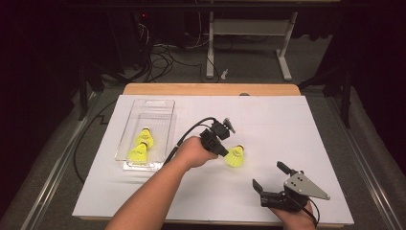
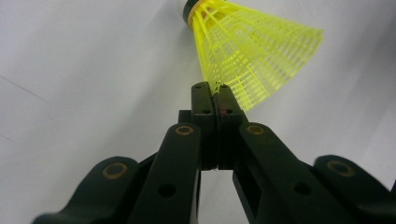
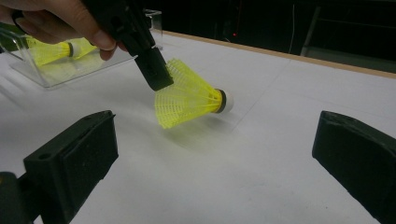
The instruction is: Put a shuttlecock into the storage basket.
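A yellow shuttlecock lies near the middle of the white table sheet, its cork pointing away from me. My left gripper is shut on the rim of its mesh skirt; the jaws pinch the skirt edge. My right gripper rests near the front right edge, open, nothing between its pads. Two more yellow shuttlecocks lie in the clear plastic tray at the left.
The white sheet covers the table; a wooden edge shows at the back. A black cable trails from the left gripper toward the tray. Beyond the table, desk legs and cables stand on the floor.
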### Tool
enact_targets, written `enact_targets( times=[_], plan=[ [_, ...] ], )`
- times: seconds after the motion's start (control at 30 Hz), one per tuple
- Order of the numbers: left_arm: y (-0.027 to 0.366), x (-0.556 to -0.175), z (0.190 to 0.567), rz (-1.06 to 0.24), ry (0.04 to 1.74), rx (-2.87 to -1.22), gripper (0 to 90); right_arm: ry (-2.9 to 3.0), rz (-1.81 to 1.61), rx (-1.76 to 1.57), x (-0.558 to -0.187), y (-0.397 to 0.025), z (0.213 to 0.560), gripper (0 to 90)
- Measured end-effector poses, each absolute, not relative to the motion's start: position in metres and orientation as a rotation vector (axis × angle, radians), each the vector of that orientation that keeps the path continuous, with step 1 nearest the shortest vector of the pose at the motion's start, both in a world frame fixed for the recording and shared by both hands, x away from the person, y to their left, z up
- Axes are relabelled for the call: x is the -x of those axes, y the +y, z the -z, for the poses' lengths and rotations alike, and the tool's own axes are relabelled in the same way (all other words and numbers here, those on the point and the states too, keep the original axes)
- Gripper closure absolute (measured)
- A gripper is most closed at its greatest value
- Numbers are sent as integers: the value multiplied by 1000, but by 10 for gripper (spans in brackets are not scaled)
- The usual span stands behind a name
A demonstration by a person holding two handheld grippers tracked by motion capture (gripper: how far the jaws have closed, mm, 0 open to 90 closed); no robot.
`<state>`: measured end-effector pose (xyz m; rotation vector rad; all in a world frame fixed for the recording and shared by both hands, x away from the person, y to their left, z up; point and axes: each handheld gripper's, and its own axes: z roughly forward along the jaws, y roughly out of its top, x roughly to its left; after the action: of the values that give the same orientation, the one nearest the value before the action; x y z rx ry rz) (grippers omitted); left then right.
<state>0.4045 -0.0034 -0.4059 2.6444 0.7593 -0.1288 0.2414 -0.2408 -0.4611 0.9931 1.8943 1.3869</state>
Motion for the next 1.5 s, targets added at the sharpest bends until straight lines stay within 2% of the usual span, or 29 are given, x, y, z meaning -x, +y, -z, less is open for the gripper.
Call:
enact_targets(
  times=[0.33, 1.5],
  plan=[
    [14, -398, 406, 182, 799, -2617, 896, 1894, -1387, -1000, -243, -241, 462, 7],
    [86, -373, 395, 188, 923, -2543, 894, 1906, -1357, -976, -242, -237, 462, 7]
  ],
)
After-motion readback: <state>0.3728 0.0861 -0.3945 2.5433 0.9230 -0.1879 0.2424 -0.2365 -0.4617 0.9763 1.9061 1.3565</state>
